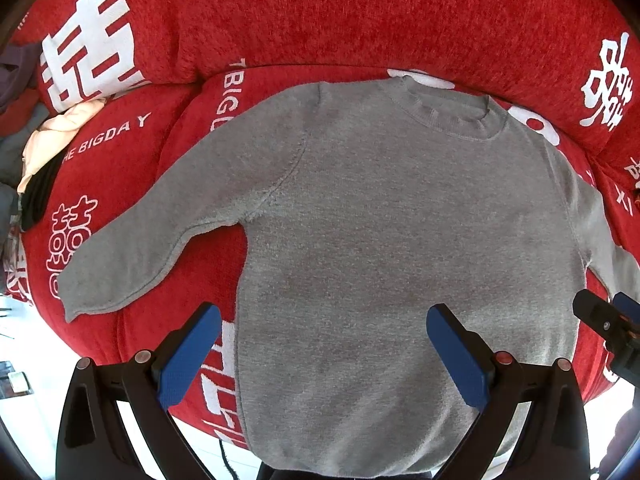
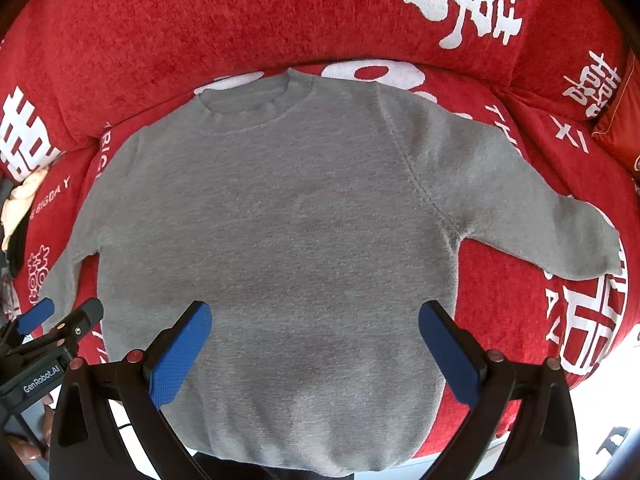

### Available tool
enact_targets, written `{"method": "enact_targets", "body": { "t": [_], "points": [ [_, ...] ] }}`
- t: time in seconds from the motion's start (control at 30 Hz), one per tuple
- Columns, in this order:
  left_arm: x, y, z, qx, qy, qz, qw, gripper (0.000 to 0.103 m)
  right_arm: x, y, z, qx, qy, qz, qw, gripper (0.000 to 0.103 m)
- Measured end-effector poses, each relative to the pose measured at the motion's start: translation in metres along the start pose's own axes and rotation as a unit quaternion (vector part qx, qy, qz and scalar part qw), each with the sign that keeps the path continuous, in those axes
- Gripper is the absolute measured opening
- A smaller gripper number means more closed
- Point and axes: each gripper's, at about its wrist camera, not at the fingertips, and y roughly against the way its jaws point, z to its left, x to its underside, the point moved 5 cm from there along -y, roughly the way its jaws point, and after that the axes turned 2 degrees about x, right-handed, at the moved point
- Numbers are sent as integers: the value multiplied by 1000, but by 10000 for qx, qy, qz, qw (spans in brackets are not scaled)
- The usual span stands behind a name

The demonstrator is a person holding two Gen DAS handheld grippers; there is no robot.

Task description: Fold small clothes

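Grey sweater (image 1: 400, 240) flat on red sofa (image 1: 320, 12), collar far, hem near. Left gripper (image 1: 324, 344) and right gripper (image 2: 316, 340) both wide open, empty, above hem; left sleeve (image 1: 160, 240) nearer left gripper.

L black two-finger gripper w/ blue pads (image 1: 324, 344) jaws wide apart; R black blue-padded gripper (image 2: 316, 340) same, both aimed 12 o'clock.

Bright, even daylight, soft shadows only, sharp focus past the fingers (image 1: 188, 356), heavy fisheye bending and dark corners at every edge.
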Motion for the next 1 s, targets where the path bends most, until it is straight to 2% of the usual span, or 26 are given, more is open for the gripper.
{"method": "enact_targets", "body": {
  "t": [1.0],
  "points": [
    [0, -2, -3, -24, -20, -4, 10000, 103, -2, -1, 4, 30, 27, -8, 10000, 103]
  ]
}}
